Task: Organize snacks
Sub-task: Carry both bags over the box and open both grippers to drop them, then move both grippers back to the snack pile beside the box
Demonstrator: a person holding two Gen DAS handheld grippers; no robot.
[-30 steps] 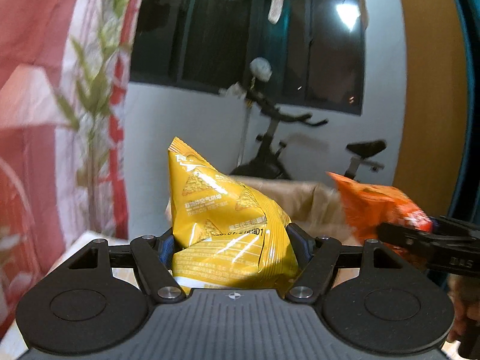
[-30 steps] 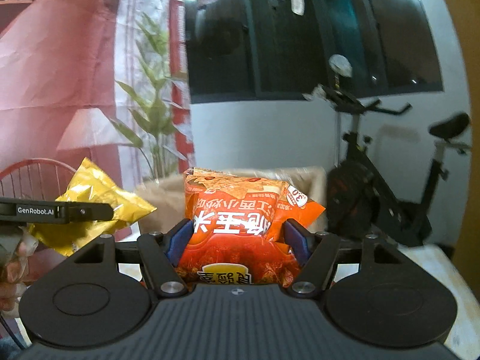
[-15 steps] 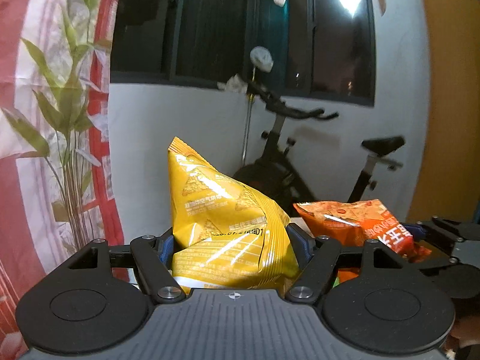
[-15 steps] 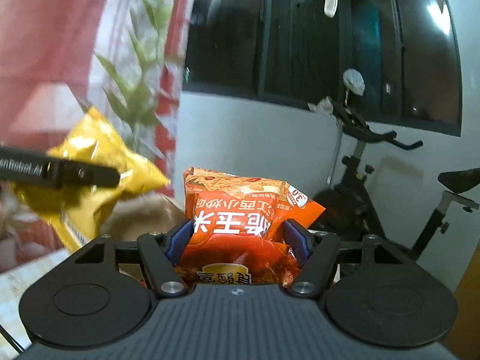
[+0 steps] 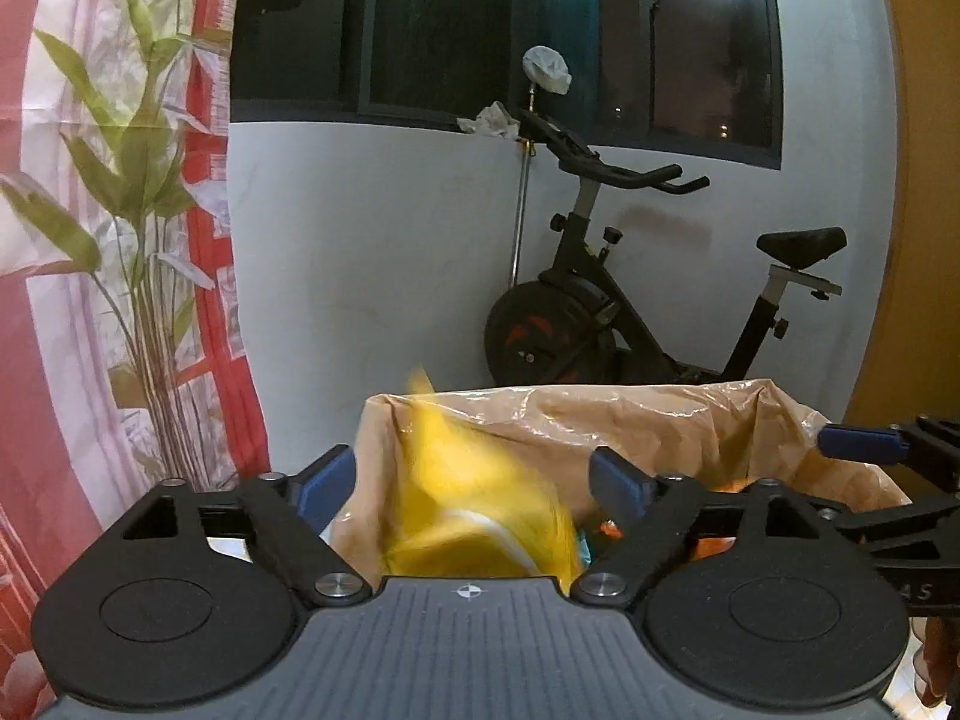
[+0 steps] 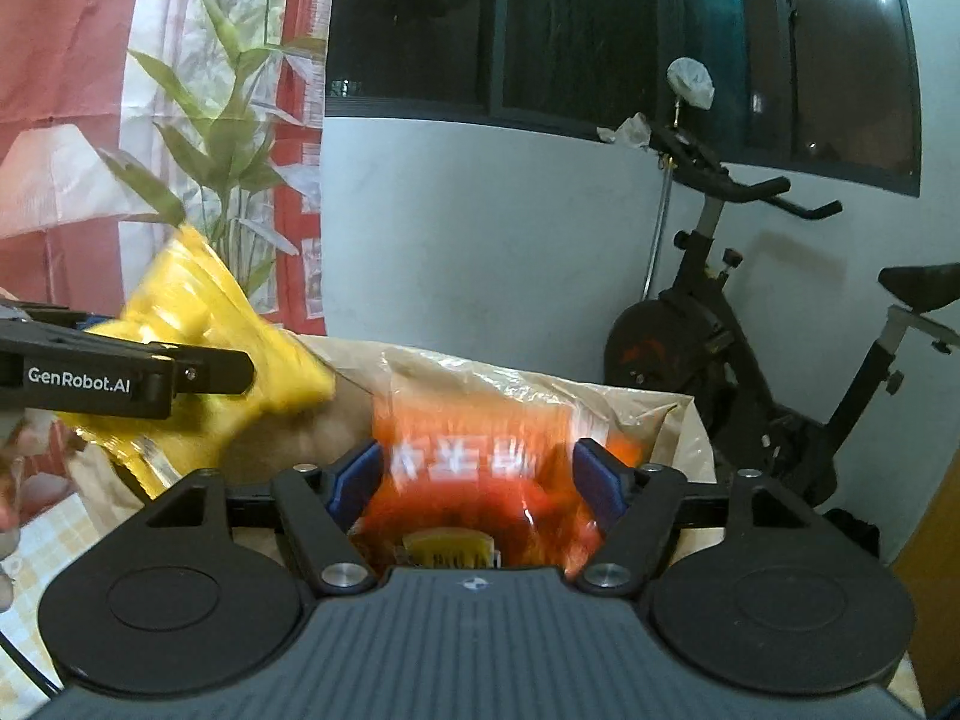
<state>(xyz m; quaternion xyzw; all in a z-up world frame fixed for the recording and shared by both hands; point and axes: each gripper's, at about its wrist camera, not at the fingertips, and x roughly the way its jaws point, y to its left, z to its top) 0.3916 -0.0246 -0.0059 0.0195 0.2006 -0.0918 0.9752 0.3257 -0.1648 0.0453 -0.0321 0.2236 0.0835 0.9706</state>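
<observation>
The left gripper [image 5: 474,480] is opening, its blue pads [image 5: 324,480] clear of the blurred yellow snack bag [image 5: 474,510] that sits between them, low at 6 o'clock over the mouth of the tan plastic-lined bin [image 5: 630,420]. The right gripper [image 6: 477,477] is opening too; the blurred orange snack bag [image 6: 474,474] lies between its pads [image 6: 594,480], no longer pinched, above the same bin [image 6: 630,408]. An exercise bike [image 5: 600,324] stands at 2 o'clock beyond the bin.
</observation>
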